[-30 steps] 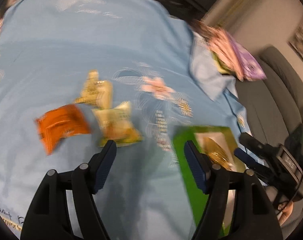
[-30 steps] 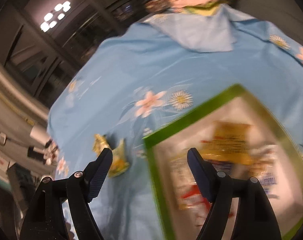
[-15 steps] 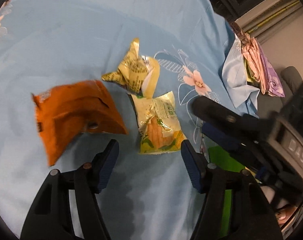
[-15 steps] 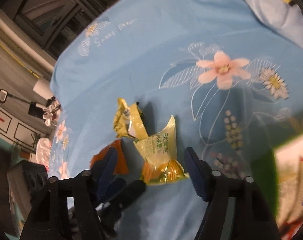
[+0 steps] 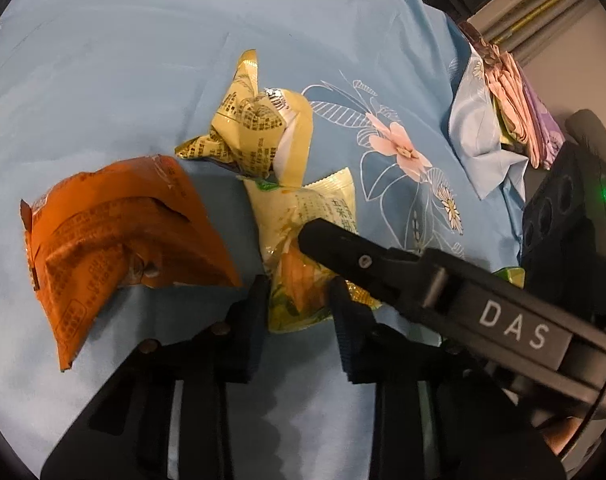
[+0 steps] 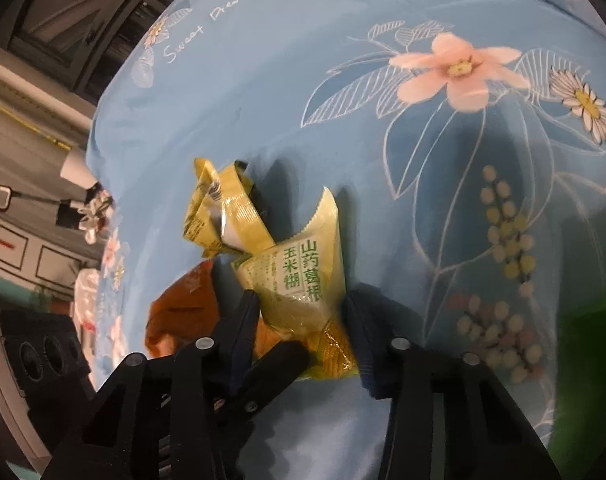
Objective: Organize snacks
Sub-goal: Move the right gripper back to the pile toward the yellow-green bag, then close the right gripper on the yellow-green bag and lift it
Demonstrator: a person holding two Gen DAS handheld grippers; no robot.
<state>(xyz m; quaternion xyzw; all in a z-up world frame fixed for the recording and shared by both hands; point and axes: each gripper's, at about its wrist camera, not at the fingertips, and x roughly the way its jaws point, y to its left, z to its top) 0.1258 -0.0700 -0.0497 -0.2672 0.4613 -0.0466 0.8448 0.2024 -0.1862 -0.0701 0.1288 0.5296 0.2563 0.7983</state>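
Note:
A yellow-green snack packet [image 5: 303, 216] lies on the blue flowered cloth [image 5: 103, 60]. My left gripper [image 5: 301, 312] is closing, and its pads pinch the packet's near end. My right gripper [image 6: 301, 320] is closing too, its pads touching both sides of the same packet [image 6: 299, 276]. One right finger [image 5: 367, 260] crosses over the packet in the left wrist view. A left finger [image 6: 279, 360] shows under the packet in the right wrist view. An orange packet [image 5: 115, 236] lies just left of it, and a crumpled pale yellow packet [image 5: 255, 128] lies behind.
A pile of folded pink and purple cloths [image 5: 515, 92] sits at the far right edge of the cloth. A corner of the green tray [image 5: 511, 274] shows at the right, also as a green blur [image 6: 583, 360] in the right wrist view.
Both grippers came down onto the yellow-green packet and their jaws narrowed around it. The right gripper swung from over the green tray across to the packets.

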